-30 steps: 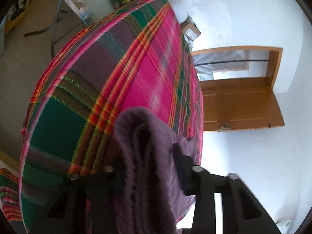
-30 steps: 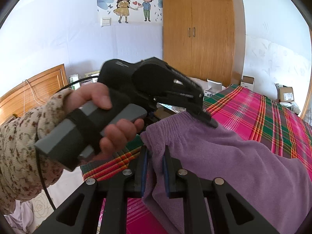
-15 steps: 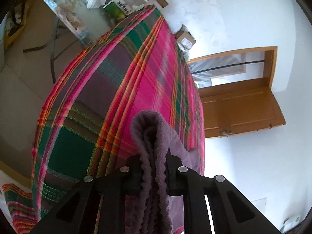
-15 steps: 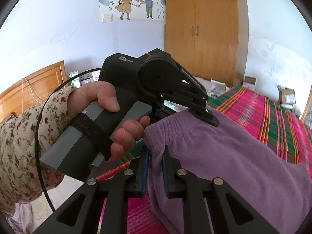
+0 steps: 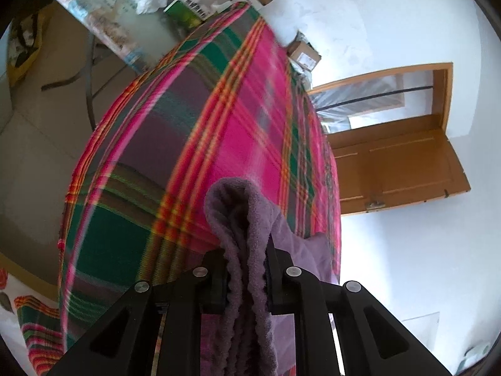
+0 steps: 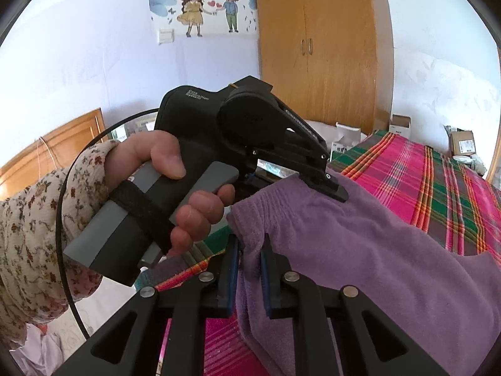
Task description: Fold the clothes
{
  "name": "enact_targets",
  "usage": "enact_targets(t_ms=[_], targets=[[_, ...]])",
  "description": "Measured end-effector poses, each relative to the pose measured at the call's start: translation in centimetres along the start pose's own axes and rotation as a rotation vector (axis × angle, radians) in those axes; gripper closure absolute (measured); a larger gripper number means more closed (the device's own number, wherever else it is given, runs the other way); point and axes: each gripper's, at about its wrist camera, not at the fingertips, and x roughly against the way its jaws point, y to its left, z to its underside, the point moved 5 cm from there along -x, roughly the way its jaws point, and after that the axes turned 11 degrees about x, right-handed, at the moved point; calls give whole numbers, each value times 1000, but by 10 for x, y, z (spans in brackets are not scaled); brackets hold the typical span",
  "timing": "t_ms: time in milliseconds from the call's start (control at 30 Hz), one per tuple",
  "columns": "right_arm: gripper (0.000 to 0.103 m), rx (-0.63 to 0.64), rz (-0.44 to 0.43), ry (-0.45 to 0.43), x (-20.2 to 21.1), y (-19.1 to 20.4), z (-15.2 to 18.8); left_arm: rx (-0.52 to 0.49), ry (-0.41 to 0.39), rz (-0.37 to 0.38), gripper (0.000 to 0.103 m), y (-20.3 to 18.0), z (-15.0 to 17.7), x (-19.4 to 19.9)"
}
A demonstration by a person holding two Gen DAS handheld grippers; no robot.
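Purple garment (image 6: 360, 250), soft and limp fleece, hangs over the plaid bed (image 5: 219, 131). We clench our left claw (image 5: 247, 282) and right claw (image 6: 250, 269) on its bunched elastic edge; at three o'clock the rest drapes loosely, light but floppy.

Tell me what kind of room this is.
Likely a home bedroom: a bed under a plaid cover, a wooden wardrobe against the wall, and a cartoon couple sticker above it.
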Motion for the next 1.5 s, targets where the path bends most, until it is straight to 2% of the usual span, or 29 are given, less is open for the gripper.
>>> enact_targets(t_ms=[233, 433, 733, 1500], targets=[[90, -21, 7, -53, 32, -6, -3, -48, -26, 18, 86, -30, 13, 4], [90, -46, 24, -97, 62, -13, -3, -109, -17, 31, 86, -62, 28, -1], [90, -111, 63, -143, 110, -35, 7, -170, 26, 42, 86, -98, 55, -22], [90, -238, 162, -196, 186, -90, 57, -282, 134, 32, 86, -166, 117, -92]])
